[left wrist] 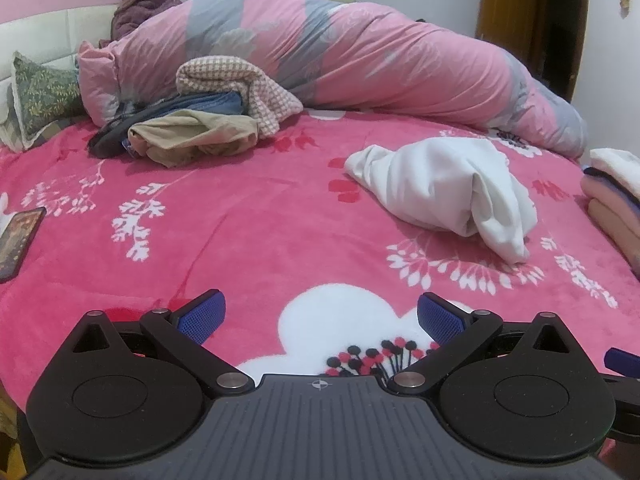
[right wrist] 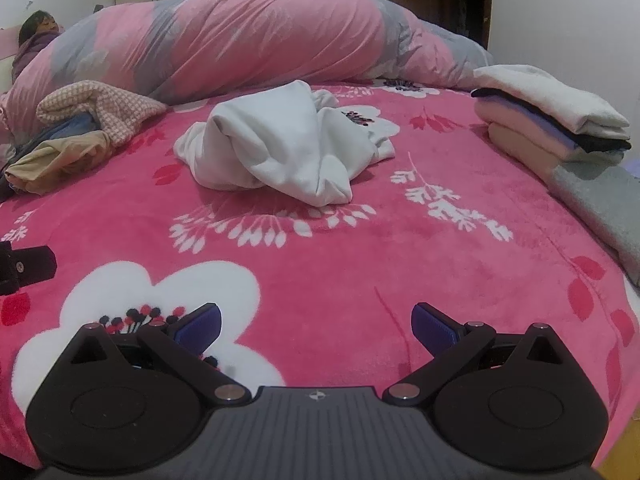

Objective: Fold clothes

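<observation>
A crumpled white garment (left wrist: 444, 196) lies on the pink flowered blanket (left wrist: 248, 220); it also shows in the right wrist view (right wrist: 280, 148), ahead in the middle. My left gripper (left wrist: 320, 316) is open and empty, low over the blanket, well short of the garment. My right gripper (right wrist: 316, 324) is open and empty, also near the front of the bed. A heap of unfolded clothes (left wrist: 192, 120), tan, blue and checked pink, lies at the far left (right wrist: 80, 132). A stack of folded clothes (right wrist: 552, 116) sits at the right (left wrist: 616, 196).
A rolled pink and grey duvet (left wrist: 340, 52) lies across the back of the bed, with a person (left wrist: 144, 0) at its head. A phone (left wrist: 18, 240) lies at the left edge. A patterned pillow (left wrist: 44, 96) leans on the headboard. A grey folded cloth (right wrist: 604, 208) lies at the right.
</observation>
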Tool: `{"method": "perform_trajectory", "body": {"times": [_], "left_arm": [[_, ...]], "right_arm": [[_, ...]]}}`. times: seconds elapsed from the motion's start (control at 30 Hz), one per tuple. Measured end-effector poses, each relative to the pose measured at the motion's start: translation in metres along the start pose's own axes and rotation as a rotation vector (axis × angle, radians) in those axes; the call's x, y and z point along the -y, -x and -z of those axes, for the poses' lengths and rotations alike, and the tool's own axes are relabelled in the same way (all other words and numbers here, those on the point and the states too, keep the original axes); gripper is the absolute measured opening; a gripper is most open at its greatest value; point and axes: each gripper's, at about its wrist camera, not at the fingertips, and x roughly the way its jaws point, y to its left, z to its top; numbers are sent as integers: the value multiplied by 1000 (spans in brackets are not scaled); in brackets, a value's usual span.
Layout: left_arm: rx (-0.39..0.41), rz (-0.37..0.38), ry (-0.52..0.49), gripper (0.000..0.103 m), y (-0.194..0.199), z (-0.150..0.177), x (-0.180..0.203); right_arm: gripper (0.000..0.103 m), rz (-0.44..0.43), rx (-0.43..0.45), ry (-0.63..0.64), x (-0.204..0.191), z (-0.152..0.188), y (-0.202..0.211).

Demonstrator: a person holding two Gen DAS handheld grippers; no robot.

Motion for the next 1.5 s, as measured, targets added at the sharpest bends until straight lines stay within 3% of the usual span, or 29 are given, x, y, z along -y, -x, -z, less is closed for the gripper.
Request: {"method": "perform_trajectory", "body": {"times": [0.37, 0.87, 1.13, 1.5], "left_arm": [[3, 10, 21, 103, -8, 9, -10], [-88, 38, 60, 103, -22, 14, -11], [-69, -19, 46, 103, -24, 11, -6], [-87, -20, 24, 103, -31, 9, -2]], "right_arm": [[103, 3, 13, -15, 3, -2, 0], [103, 3, -5, -49, 11, -6, -12], [103, 1, -8, -53, 11, -7, -16], [103, 1, -15, -44, 6, -12, -21]]}}
